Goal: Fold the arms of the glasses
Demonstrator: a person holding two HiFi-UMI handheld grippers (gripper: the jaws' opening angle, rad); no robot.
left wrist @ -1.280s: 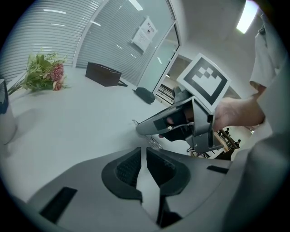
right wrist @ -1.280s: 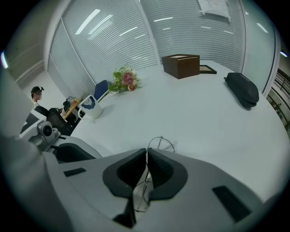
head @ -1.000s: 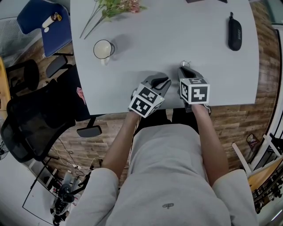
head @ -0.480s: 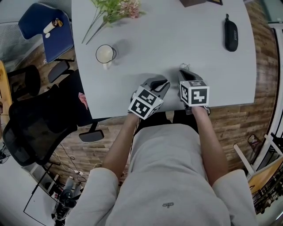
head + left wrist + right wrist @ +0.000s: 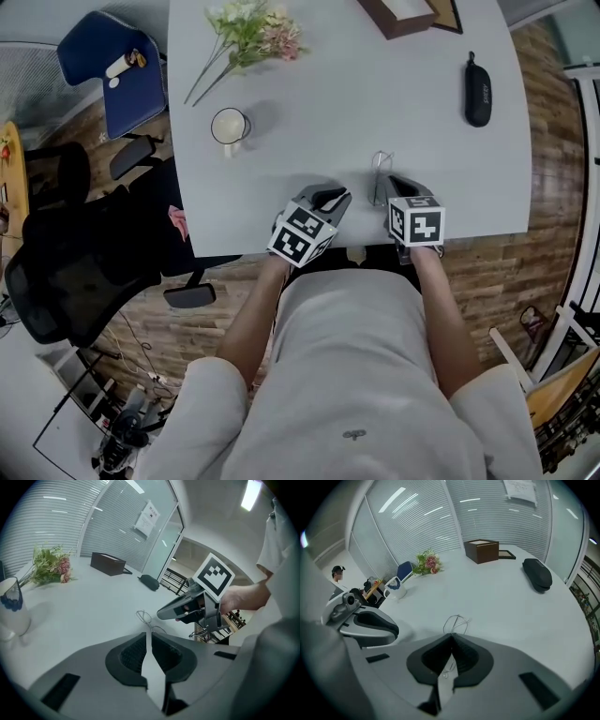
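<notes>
The thin wire-framed glasses (image 5: pixel 379 175) rest on the white table (image 5: pixel 309 103) close to its near edge. My right gripper (image 5: pixel 394 183) sits just right of them, and in the right gripper view its jaws (image 5: pixel 452 639) are shut with a wire arm of the glasses (image 5: pixel 457 622) pinched between the pads. My left gripper (image 5: pixel 339 195) stays a little left of the glasses, apart from them. In the left gripper view its jaws (image 5: pixel 149 637) are together but for a thin slit, with nothing in it, and the glasses (image 5: pixel 144 618) lie just beyond the tips.
A white mug (image 5: pixel 228 126) stands at the left of the table, with flowers (image 5: pixel 248 28) behind it. A black glasses case (image 5: pixel 477 90) lies far right and a brown box (image 5: pixel 401 14) at the back. Office chairs (image 5: pixel 103 66) stand left of the table.
The right gripper has drawn back a little toward the near table edge, and the glasses have come with it, nearer and to the left. The left gripper has stayed put.
</notes>
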